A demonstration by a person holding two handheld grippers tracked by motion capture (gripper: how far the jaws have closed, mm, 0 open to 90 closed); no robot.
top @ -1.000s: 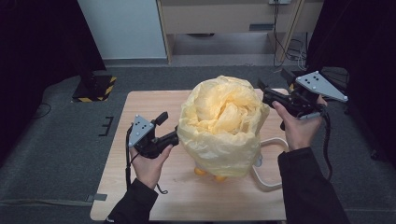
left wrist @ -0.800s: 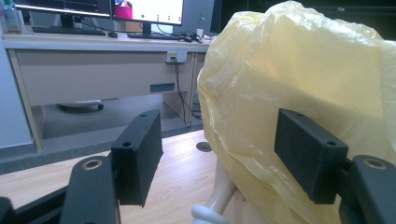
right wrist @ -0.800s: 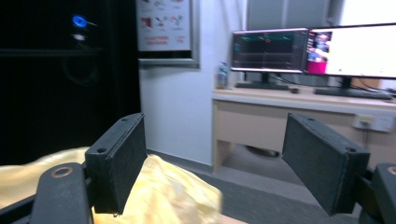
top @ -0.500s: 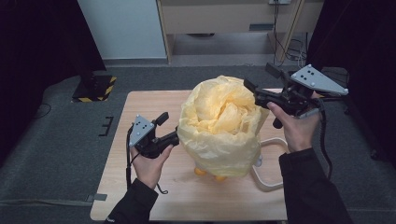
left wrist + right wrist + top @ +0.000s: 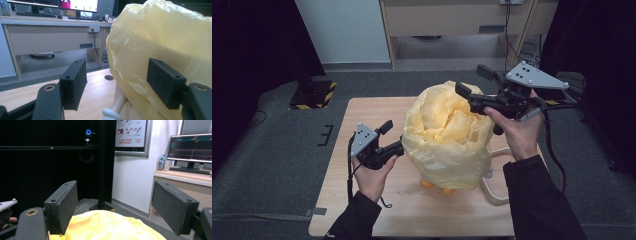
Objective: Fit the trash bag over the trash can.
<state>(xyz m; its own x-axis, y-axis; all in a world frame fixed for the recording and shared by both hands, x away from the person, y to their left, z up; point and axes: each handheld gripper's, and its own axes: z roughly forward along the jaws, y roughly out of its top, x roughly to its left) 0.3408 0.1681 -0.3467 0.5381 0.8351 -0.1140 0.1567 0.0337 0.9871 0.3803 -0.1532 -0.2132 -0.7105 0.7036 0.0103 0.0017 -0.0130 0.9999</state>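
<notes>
Left gripper (image 5: 393,136) low at the table's (image 5: 362,120) near left, jaws wide, just beside the yellow bag (image 5: 447,135) mid-table. Right gripper (image 5: 473,84) raised over the bag's top, jaws wide, empty. Desk (image 5: 47,30) beyond.

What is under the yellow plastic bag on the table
The yellow bag drapes over something bulky. Below its hem, small orange bits and a cream tube frame poke out onto the wooden table. The rest is covered, so I cannot identify it.
</notes>
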